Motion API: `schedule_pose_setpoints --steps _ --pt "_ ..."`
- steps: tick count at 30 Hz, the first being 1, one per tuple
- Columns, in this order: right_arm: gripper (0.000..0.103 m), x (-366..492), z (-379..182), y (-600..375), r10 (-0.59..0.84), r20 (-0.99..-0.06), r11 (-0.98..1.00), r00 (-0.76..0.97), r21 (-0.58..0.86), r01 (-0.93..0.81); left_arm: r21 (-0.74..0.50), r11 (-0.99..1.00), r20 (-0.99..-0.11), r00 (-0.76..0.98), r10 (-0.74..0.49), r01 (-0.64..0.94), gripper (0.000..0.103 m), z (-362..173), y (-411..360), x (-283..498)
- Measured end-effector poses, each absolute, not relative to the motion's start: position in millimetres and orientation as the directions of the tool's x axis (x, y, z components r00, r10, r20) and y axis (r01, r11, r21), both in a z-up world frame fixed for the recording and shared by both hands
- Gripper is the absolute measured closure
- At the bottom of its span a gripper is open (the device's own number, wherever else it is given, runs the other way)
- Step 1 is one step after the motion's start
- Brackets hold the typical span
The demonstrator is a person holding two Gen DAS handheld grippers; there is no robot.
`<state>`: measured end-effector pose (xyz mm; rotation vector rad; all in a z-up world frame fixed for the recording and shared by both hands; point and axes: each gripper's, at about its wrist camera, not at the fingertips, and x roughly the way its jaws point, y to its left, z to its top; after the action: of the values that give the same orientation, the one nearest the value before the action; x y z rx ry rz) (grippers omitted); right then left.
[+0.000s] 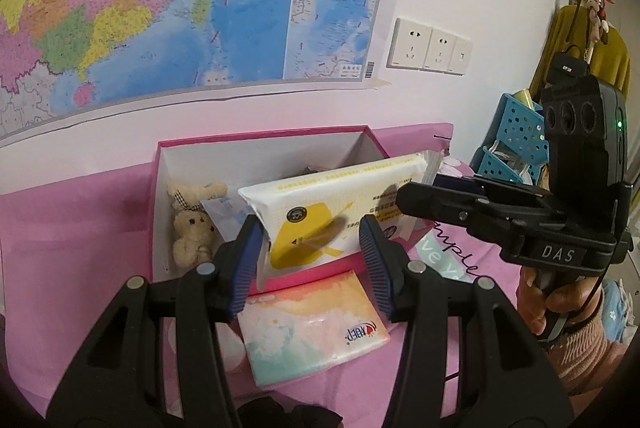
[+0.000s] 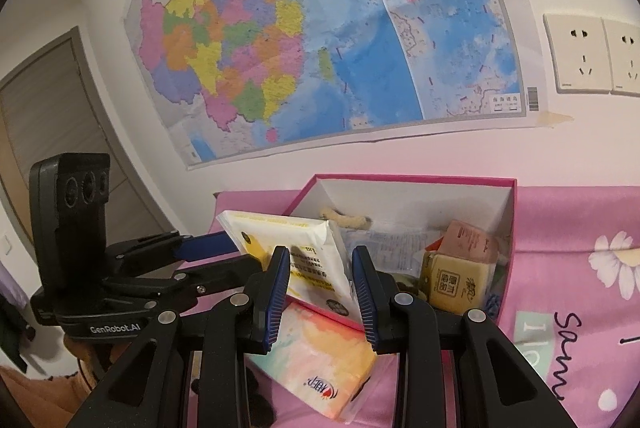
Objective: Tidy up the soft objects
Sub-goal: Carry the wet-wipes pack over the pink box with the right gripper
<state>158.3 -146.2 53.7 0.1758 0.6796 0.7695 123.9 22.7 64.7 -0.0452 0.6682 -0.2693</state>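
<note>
A white and yellow tissue pack [image 1: 332, 212] stands tilted on the near wall of a pink box [image 1: 256, 144]. My left gripper [image 1: 310, 248] is open, its pads astride the pack's lower end. My right gripper [image 2: 320, 280] is open around the pack's other end [image 2: 316, 260]. A pastel tissue pack [image 1: 312, 328] lies on the pink cloth in front of the box, under both grippers; it also shows in the right wrist view [image 2: 320, 360]. A small cream teddy bear [image 1: 192, 224] lies in the box's left end.
The box [image 2: 416, 180] also holds small yellow and pink packets [image 2: 456, 276] at its right end. It sits against a white wall with a map and sockets. A blue perforated basket [image 1: 516, 132] stands to the right. The pink cloth [image 2: 580, 268] covers the surface.
</note>
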Motion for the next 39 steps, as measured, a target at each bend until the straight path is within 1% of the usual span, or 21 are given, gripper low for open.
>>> schedule_pose_setpoints --steps 19,39 --pt "0.071 191.2 49.5 -140.4 0.686 -0.504 0.725 0.525 0.411 -0.553 -0.095 0.972 -0.626 0.747 -0.225 0.214 0.051 62.7 27.5 160.7" --pt "0.071 225.9 24.8 -129.5 0.66 -0.56 0.748 0.5 0.432 -0.504 -0.084 0.982 -0.693 0.698 -0.179 0.167 0.051 39.1 30.9 200.6"
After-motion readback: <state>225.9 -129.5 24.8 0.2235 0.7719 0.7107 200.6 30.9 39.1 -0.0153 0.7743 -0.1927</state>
